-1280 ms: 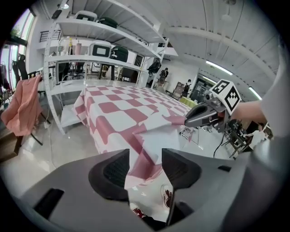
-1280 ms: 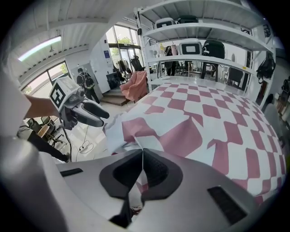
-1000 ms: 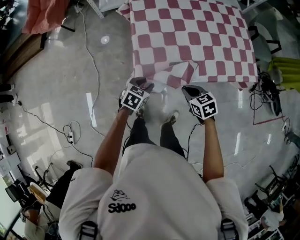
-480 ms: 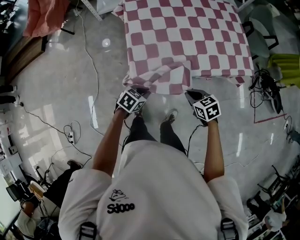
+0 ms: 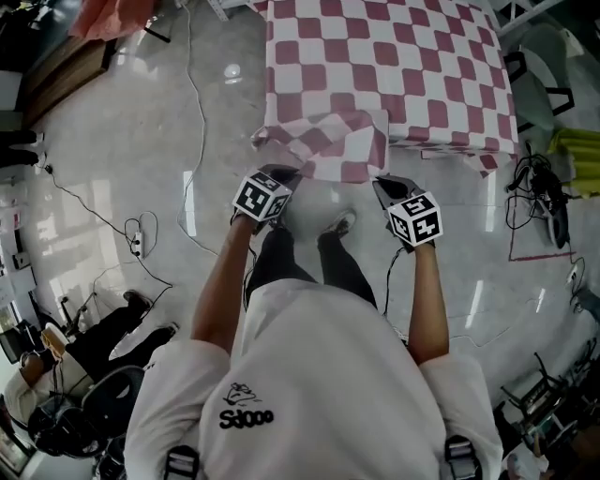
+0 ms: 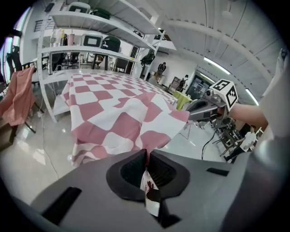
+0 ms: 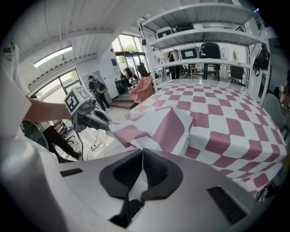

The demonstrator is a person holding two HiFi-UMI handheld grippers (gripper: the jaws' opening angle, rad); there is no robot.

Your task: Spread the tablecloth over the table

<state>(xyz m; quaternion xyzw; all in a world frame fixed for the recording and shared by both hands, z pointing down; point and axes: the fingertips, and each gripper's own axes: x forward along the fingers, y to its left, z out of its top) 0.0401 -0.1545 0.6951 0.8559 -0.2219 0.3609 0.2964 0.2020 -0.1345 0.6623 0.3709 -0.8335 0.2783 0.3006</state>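
Observation:
A red-and-white checked tablecloth (image 5: 384, 66) covers the table, and a doubled-over flap (image 5: 328, 145) of it hangs out past the near edge. My left gripper (image 5: 281, 174) is shut on the flap's left corner. In the left gripper view the cloth (image 6: 122, 113) runs straight into the closed jaws of the left gripper (image 6: 147, 156), and a bit of fabric pokes out behind them. My right gripper (image 5: 382, 184) is shut on the flap's right corner. In the right gripper view the cloth (image 7: 154, 127) enters the closed jaws of the right gripper (image 7: 142, 154). The flap is stretched between both grippers.
Cables and a power strip (image 5: 138, 246) lie on the glossy floor at the left. A chair (image 5: 534, 66) and more cables stand right of the table. White shelving (image 7: 204, 31) rises behind the table. An orange cloth (image 5: 112, 14) hangs far left. A seated person (image 5: 94, 347) is at lower left.
Both grippers have drawn back toward me, away from the table. The folded flap came with them and now hangs out past the near edge, stretched between them.

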